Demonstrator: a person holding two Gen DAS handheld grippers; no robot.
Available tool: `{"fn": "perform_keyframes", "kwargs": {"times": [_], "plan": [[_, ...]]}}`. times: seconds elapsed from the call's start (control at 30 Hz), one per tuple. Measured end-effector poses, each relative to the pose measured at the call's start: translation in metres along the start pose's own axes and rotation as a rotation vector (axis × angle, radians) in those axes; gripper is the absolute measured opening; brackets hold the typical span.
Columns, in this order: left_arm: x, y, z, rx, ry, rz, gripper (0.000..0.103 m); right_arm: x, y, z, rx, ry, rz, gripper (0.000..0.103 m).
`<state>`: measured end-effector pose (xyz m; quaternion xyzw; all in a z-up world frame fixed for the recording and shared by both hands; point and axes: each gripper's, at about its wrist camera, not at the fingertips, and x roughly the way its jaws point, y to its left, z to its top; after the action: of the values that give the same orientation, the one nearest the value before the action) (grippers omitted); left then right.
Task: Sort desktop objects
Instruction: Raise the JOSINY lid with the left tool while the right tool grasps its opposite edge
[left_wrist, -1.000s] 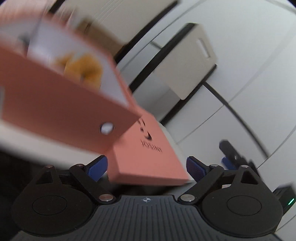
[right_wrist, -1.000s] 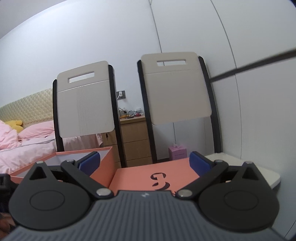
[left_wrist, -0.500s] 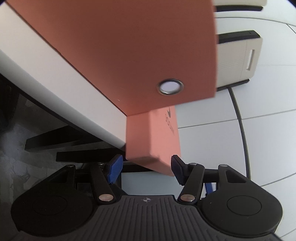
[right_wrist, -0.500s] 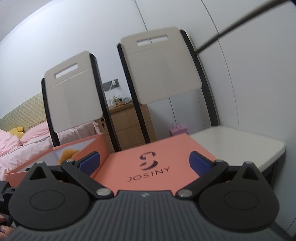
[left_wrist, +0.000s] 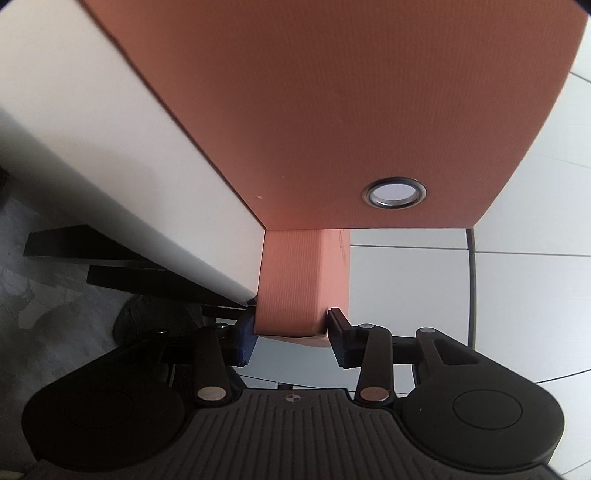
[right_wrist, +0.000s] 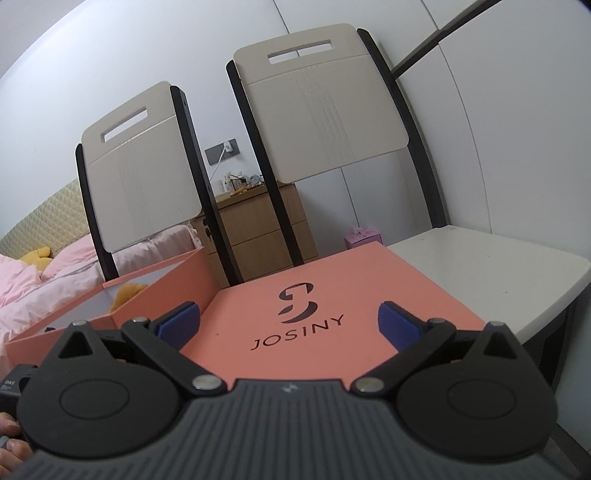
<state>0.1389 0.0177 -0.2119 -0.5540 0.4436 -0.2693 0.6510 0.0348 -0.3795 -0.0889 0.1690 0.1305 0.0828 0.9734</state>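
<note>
A salmon-pink box lid (right_wrist: 314, 314) printed JOSINY lies flat on the white table (right_wrist: 498, 269), beside the open pink box (right_wrist: 147, 291) with white inner walls. My right gripper (right_wrist: 288, 319) is open just above the lid's near edge. In the left wrist view my left gripper (left_wrist: 291, 332) is shut on the lid's edge (left_wrist: 299, 280), seen side-on from the table's end. The box's side wall (left_wrist: 351, 110) with a metal eyelet (left_wrist: 394, 192) fills the upper view.
Two beige chair backs (right_wrist: 325, 107) stand behind the table. A wooden nightstand (right_wrist: 258, 225) and a pink bed (right_wrist: 44, 273) lie beyond. The table edge (left_wrist: 110, 177) and dark floor (left_wrist: 55, 302) show in the left wrist view.
My left gripper swung down to the table's end and closed on the lid's edge. My right gripper tilted down and moved closer over the lid, still open.
</note>
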Motion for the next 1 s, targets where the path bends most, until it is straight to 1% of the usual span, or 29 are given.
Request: {"fn": "perform_keyframes", "kwargs": {"times": [0.17,0.37,0.43,0.53,0.7,0.8,0.9,1.0], "plan": [[-0.018,-0.003,0.001,0.012,0.005,0.000,0.044,-0.002,-0.003,-0.001,-0.008,0.000,-0.024,0.103],[-0.045,-0.010,-0.010,0.045,0.001,0.005,0.044,-0.010,-0.017,-0.003,0.015,0.003,-0.046,0.103],[-0.046,-0.016,-0.015,0.055,0.000,0.006,0.044,-0.014,-0.027,-0.005,0.038,0.010,-0.045,0.103],[-0.067,-0.013,-0.022,0.049,-0.004,0.000,0.044,-0.024,-0.049,-0.007,0.076,0.019,-0.053,0.103],[-0.091,-0.012,-0.030,0.044,-0.013,-0.018,0.044,-0.041,-0.087,-0.012,0.140,0.033,-0.065,0.103],[-0.108,-0.013,-0.039,0.040,-0.009,-0.033,0.043,-0.051,-0.109,-0.017,0.159,0.067,-0.064,0.103],[-0.120,-0.024,-0.034,0.052,-0.003,-0.033,0.044,-0.065,-0.124,-0.018,0.172,0.095,-0.046,0.103],[-0.123,-0.025,-0.028,0.061,0.002,-0.030,0.044,-0.072,-0.131,-0.002,0.195,0.147,-0.028,0.103]]}}
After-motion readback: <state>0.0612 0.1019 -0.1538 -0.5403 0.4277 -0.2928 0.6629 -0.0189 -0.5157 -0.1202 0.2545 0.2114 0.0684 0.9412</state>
